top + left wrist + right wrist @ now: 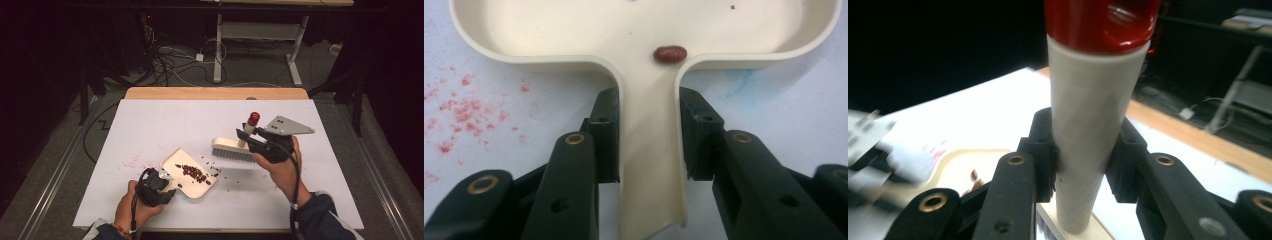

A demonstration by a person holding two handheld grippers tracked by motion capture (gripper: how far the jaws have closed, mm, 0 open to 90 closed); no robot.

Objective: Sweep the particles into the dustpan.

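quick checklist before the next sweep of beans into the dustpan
1. Left tool clamped on dustpan handle: ok.
2. Right tool clamped on brush handle: ok.
3. Dustpan flat on the table, mouth toward the brush: ok.
4. Loose beans lie between brush and pan mouth: ok.
5. Bristles touching the table: cannot tell.
6. Beans in pan away from the lip: not ok, some sit near the edge.

white table (150, 125), red stains (131, 162) on it, cables (170, 62) on floor, metal desk frame (260, 35) behind
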